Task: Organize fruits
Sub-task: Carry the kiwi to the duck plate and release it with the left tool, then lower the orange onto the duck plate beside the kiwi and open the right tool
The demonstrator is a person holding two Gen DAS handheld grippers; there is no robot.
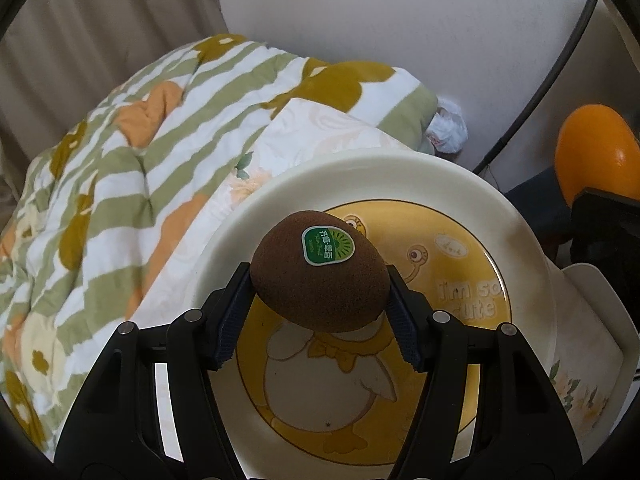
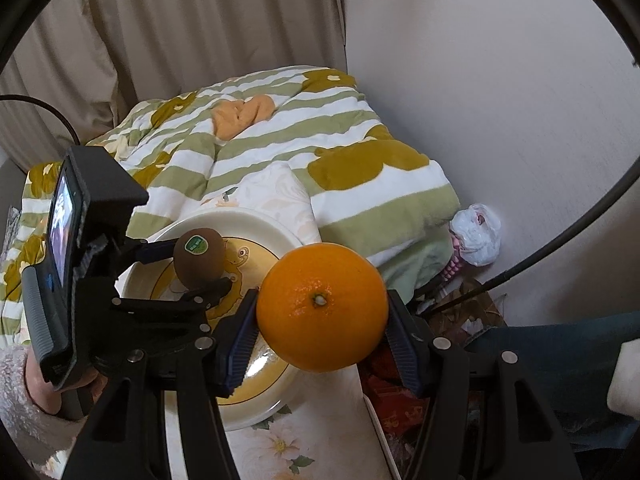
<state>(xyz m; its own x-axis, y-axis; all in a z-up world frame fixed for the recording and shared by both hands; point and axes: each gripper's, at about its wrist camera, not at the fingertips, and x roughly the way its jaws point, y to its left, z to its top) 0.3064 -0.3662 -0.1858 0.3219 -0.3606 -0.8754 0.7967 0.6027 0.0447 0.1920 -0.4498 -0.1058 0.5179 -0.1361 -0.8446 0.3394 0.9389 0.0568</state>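
My left gripper (image 1: pixel 320 284) is shut on a brown kiwi (image 1: pixel 320 270) with a green sticker and holds it above a cream plate (image 1: pixel 280 188) with a yellow duck picture. The kiwi (image 2: pixel 199 258) and left gripper (image 2: pixel 188 268) also show in the right wrist view, over the same plate (image 2: pixel 256 222). My right gripper (image 2: pixel 320 312) is shut on an orange (image 2: pixel 322 306) and holds it in the air at the plate's right edge. The orange (image 1: pixel 596 152) also shows at the far right of the left wrist view.
The plate rests on a small floral-covered table (image 2: pixel 280 440). A green-striped quilt (image 1: pixel 120 152) lies on the bed behind it. A white plastic bag (image 2: pixel 478 234) and clutter (image 2: pixel 460 312) sit on the floor by the wall on the right. A black cable (image 1: pixel 560 64) arcs along the wall.
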